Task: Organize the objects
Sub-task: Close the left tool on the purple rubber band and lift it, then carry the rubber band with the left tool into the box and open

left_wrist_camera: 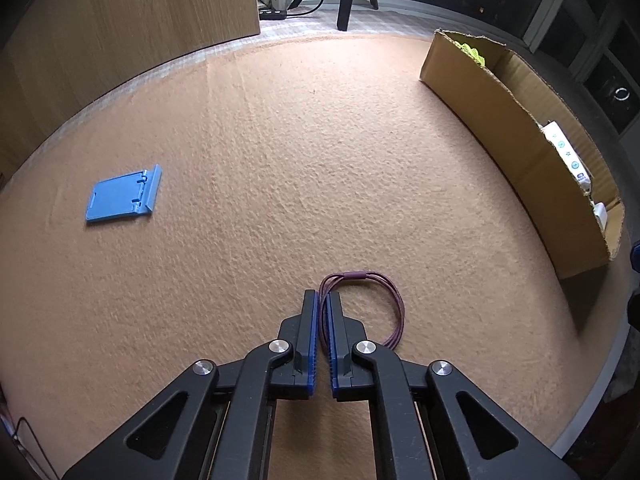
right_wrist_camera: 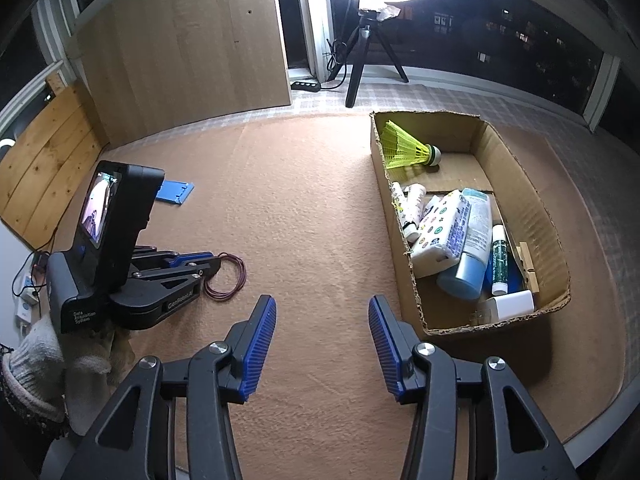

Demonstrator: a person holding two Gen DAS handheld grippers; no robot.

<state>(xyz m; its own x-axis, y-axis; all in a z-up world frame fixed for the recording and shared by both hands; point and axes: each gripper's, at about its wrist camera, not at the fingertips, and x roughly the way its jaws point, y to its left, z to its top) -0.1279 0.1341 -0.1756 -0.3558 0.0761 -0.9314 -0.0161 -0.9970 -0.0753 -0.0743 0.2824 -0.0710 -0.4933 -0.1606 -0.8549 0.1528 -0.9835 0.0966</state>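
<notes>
Two tongs work over the tan felt tabletop. The left tongs are clenched on one side of a maroon cord loop lying on the felt. The right tongs hang released, nothing between them, near the cardboard box holding a yellow shuttlecock and bottles. A blue phone stand lies well apart.

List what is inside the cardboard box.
In the cardboard box: a yellow shuttlecock, a patterned white pack lying on a blue bottle, small white tubes, a green-labelled tube, a wooden clothespin and a white block. Anything beneath them is covered.
</notes>
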